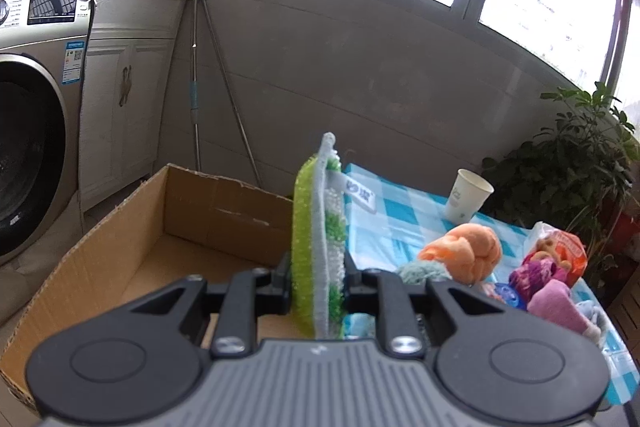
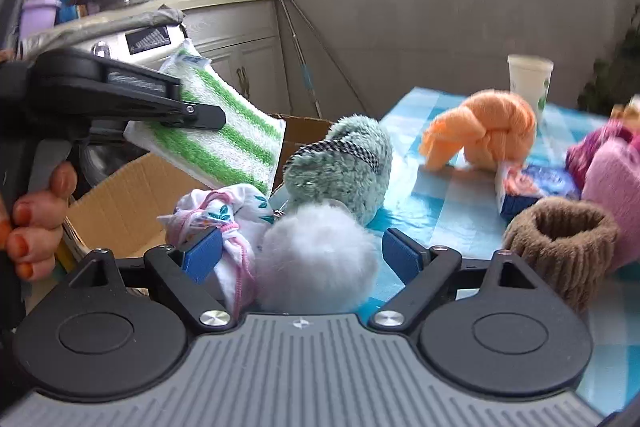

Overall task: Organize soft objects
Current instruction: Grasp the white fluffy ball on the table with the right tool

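On the far left stands a silver front-loading washing machine (image 1: pixel 36 131), and nearer, beside the table, an open brown cardboard box (image 1: pixel 132 251) sits empty of what I can see. Over its right edge the left gripper (image 1: pixel 318 273) pinches a green-and-white striped scrubbing pad (image 1: pixel 320 239) on edge between its fingers, upright, held by a hand (image 2: pixel 38 215) with orange-painted nails. To the right, on the blue-and-white checked tablecloth (image 2: pixel 440 203), the right gripper (image 2: pixel 302 253) has its blue-padded fingers (image 2: pixel 202 253) spread wide, and a fluffy white pom-pom (image 2: pixel 318 261) lies between them; a white printed cloth with pink trim (image 2: pixel 226 215) lies at the left pad. Just beyond is a shaggy mint-green plush slipper (image 2: pixel 340 167), then a knotted orange towel (image 2: pixel 486 133) with a white paper cup (image 2: pixel 528 83) behind it, and a brown knitted cuff (image 2: pixel 560 247) nearest on the right.
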### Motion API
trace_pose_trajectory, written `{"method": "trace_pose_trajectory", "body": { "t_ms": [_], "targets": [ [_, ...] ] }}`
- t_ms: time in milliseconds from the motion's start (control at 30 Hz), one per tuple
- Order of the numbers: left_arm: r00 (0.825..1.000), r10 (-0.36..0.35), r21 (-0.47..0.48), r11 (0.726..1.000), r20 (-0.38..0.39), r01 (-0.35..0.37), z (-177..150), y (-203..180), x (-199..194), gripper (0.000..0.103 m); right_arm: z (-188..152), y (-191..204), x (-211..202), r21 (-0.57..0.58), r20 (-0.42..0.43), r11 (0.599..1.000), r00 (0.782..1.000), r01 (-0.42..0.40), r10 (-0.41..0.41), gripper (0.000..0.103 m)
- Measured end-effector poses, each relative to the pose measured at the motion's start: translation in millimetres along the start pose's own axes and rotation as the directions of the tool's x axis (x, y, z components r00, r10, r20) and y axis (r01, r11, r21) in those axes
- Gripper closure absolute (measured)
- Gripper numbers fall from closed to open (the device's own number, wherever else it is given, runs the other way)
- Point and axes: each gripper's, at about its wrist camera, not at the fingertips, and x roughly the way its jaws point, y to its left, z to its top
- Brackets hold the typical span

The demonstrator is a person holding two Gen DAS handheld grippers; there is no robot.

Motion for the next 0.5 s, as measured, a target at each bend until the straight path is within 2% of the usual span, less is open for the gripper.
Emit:
{"method": "trace_pose_trajectory", "body": {
  "t_ms": [133, 233, 300, 333, 367, 400, 500],
  "targets": [
    [1.0, -0.028, -0.019, 0.999, 0.011, 0.028, 0.3, -0.6, -2.6, 0.084, -1.3, -25.7, 2.4, 0.179, -0.023, 0.983, 0.999, -0.032, 0.037, 0.0],
    [0.999, -0.049, -0.025, 0.998, 0.015, 0.05, 0.0, -3.0, -2.8, 0.084, -1.5, -24.0, 11.2, 0.181, -0.044, 0.984, 0.999, 0.003, 0.005, 0.004],
    [0.998, -0.062, -0.026, 0.998, 0.012, 0.063, -0.5, -5.5, -2.1, 0.084, -0.8, -15.6, 14.0, 0.136, -0.046, 0.99, 0.999, 0.027, -0.021, 0.013],
    [0.998, -0.065, -0.025, 0.998, 0.013, 0.065, -0.7, -6.5, -2.0, 0.084, -0.4, -11.4, 15.2, 0.114, -0.048, 0.993, 0.998, 0.043, -0.037, 0.021],
    [0.998, -0.064, -0.024, 0.998, 0.014, 0.064, -0.7, -7.0, -1.9, 0.084, 0.3, -7.5, 17.5, 0.093, -0.051, 0.994, 0.998, 0.051, -0.046, 0.035],
    [0.998, -0.061, -0.025, 0.998, 0.017, 0.062, -0.9, -7.3, -2.1, 0.084, 0.0, -4.0, 18.6, 0.075, -0.053, 0.996, 0.998, 0.05, -0.046, 0.041],
    [0.998, -0.043, -0.035, 0.998, 0.044, 0.044, 0.9, -4.7, -5.0, 0.085, -2.6, 9.4, 14.6, -0.008, -0.042, 0.997, 0.996, 0.082, -0.082, 0.049]
  ]
}}
